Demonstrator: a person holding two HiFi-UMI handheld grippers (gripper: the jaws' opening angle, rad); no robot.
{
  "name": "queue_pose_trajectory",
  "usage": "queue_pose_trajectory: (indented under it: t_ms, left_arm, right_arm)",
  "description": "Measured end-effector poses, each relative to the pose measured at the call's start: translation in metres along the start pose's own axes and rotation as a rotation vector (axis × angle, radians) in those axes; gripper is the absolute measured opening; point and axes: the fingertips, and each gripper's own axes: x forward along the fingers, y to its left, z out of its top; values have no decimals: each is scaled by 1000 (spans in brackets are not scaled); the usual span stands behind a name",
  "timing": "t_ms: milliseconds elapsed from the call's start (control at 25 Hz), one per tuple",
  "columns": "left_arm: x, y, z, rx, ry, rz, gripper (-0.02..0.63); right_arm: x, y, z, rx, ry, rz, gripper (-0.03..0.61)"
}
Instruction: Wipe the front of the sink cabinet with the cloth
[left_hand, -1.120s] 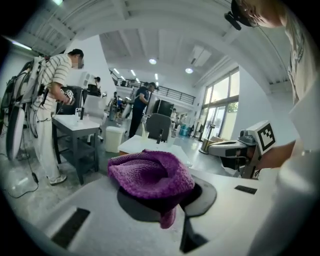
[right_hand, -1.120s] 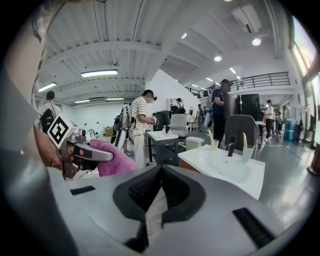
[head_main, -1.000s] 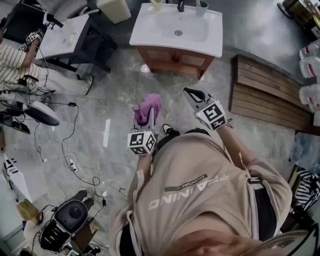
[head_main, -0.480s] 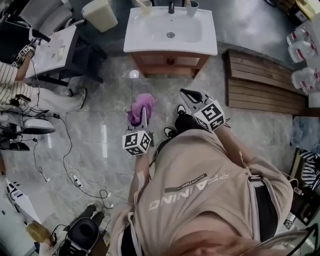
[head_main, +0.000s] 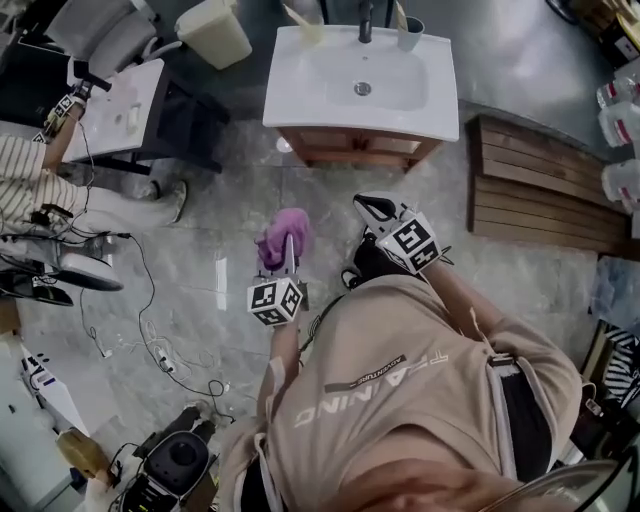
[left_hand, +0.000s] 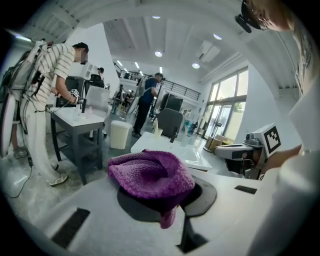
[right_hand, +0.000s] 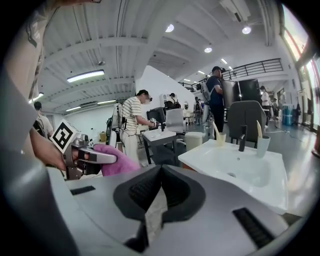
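The left claw (left_hand: 167, 197) grips the purple cloth (left_hand: 150, 172). The right claw (right_hand: 160, 175) is closed, empty. The sink cabinet (head_main: 355, 148) stands ahead.

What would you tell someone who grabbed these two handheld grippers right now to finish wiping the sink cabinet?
Left gripper: shut on the purple cloth, held in the air.
Right gripper: shut, empty.
The sink cabinet stands ahead across the floor, well apart from the cloth.
Done: cloth is in hand.
Left: step up to the cabinet and wipe its wooden front; no wiping has started.
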Motion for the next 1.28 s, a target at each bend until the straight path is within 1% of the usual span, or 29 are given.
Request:
queue_pose_trajectory:
  t_ms: [80,160,240,360,440,520,640,720,800,920,1120,1280]
  left_arm:
    - [22,0,16,1,1,-13,49]
    - [45,3,32,-20,-10,-15,49]
    - [66,5,44,-43,-10,-13,49]
    - [96,-3,60,-17,-2,-41,49]
    - [116,-6,68,5,-1,-61,49]
    - [129,-3,67,-2,13,-70,49]
    - [138,10,54,-38,69,-78,49]
    - [141,21,47,-46,104,-82,49]
    - [146,33,47,-29,128,-97,49]
    - [156,51,47,2,168,-156,49]
    - [174,78,38,67,261,-258,49]
    - [196,92,24,98,338,-320,49]
  right_arm:
    - [15,-15,10,7,-14,24,12]
    - [28,-30,19,7,-21,50,12]
    - [36,-46,21,14,-20,51,12]
    - [41,-70,19,37,-12,51,12]
    - [48,-83,15,30,-5,49,12]
    - [56,-89,11,35,4,43,12]
    - [66,-89,5,76,20,32,12]
    - [73,-85,3,100,32,29,12]
    - [82,-81,1,109,45,13,12]
    - [96,-76,2,123,61,-47,12]
    - [113,-60,2,223,51,-141,12]
    - [128,-50,-20,286,98,-195,12]
